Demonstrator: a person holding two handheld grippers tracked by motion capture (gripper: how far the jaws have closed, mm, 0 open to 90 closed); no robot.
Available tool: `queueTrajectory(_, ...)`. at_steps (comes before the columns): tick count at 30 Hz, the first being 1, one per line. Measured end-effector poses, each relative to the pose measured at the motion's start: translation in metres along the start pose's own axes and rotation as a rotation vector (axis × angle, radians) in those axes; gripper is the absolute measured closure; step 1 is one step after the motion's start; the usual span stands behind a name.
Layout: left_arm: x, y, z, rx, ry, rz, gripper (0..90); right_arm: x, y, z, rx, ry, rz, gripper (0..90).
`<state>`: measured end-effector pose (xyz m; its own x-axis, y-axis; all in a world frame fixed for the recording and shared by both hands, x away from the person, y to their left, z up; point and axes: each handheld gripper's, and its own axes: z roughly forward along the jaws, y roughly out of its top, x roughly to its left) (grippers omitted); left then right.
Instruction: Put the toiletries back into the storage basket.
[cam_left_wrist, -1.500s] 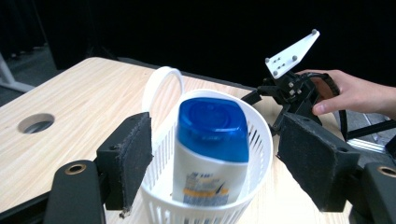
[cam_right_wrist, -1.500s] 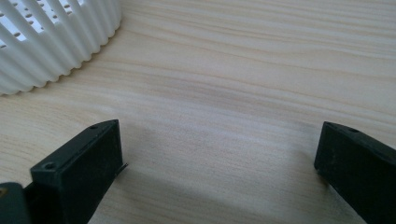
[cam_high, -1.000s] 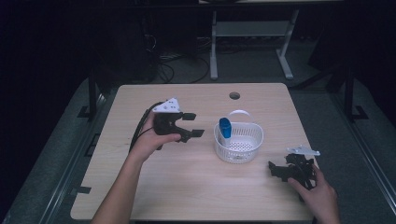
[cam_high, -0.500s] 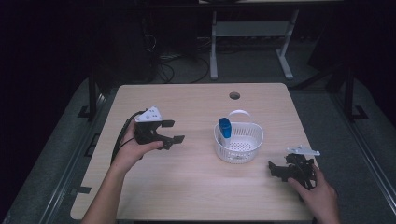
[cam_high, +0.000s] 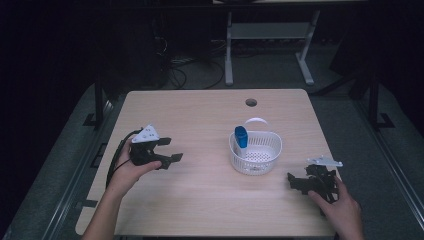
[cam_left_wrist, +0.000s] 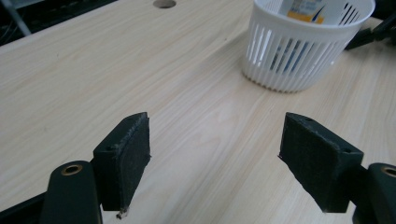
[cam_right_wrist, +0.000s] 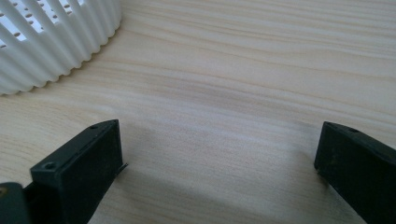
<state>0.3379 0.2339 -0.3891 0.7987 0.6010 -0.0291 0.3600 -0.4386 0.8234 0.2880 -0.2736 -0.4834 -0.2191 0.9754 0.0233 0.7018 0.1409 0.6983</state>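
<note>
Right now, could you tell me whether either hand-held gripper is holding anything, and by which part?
Nothing is held. The left hand-held gripper and the right hand-held gripper both have open, empty jaws over the table.

Matt pale wood-grain table (cam_high: 200, 190); glossy white slotted plastic basket (cam_high: 256, 152).

Blue tube (cam_high: 241, 136) stands upright in white basket (cam_high: 267, 165).

Wooden table (cam_high: 210, 120) — round hole (cam_high: 251, 102)
</note>
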Motion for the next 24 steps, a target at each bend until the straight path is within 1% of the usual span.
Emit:
queueTrajectory(3, 0.0, -0.008, -0.004, 0.014, 0.019, -0.006, 24.6, 0.0, 0.0, 0.0, 0.0, 0.0, 0.0, 0.5)
queueTrajectory(7, 0.001, -0.015, -0.007, 0.029, 0.033, -0.01, 24.5, 0.0, 0.0, 0.0, 0.0, 0.0, 0.0, 0.5)
queueTrajectory(14, 0.001, -0.035, -0.01, 0.071, 0.061, -0.032, 23.5, 0.0, 0.0, 0.0, 0.0, 0.0, 0.0, 0.5)
queueTrajectory(15, 0.002, -0.038, -0.01, 0.075, 0.062, -0.042, 23.3, 0.0, 0.0, 0.0, 0.0, 0.0, 0.0, 0.5)
queueTrajectory(16, 0.002, -0.044, -0.01, 0.089, 0.07, -0.047, 23.2, 0.0, 0.0, 0.0, 0.0, 0.0, 0.0, 0.5)
queueTrajectory(17, 0.003, -0.048, -0.009, 0.092, 0.074, -0.054, 23.2, 0.0, 0.0, 0.0, 0.0, 0.0, 0.0, 0.5)
queueTrajectory(19, 0.004, -0.054, -0.009, 0.112, 0.078, -0.059, 23.2, 0.0, 0.0, 0.0, 0.0, 0.0, 0.0, 0.5)
queueTrajectory(20, 0.004, -0.054, -0.009, 0.112, 0.078, -0.059, 23.1, 0.0, 0.0, 0.0, 0.0, 0.0, 0.0, 0.5)
queueTrajectory(21, 0.005, -0.061, -0.009, 0.131, 0.092, -0.065, 22.7, 0.0, 0.0, 0.0, 0.0, 0.0, 0.0, 0.5)
queueTrajectory(22, 0.005, -0.061, -0.009, 0.131, 0.092, -0.065, 22.6, 0.0, 0.0, 0.0, 0.0, 0.0, 0.0, 0.5)
queueTrajectory(23, 0.006, -0.067, -0.008, 0.148, 0.101, -0.074, 22.6, 0.0, 0.0, 0.0, 0.0, 0.0, 0.0, 0.5)
queueTrajectory(24, 0.006, -0.067, -0.008, 0.148, 0.101, -0.074, 22.6, 0.0, 0.0, 0.0, 0.0, 0.0, 0.0, 0.5)
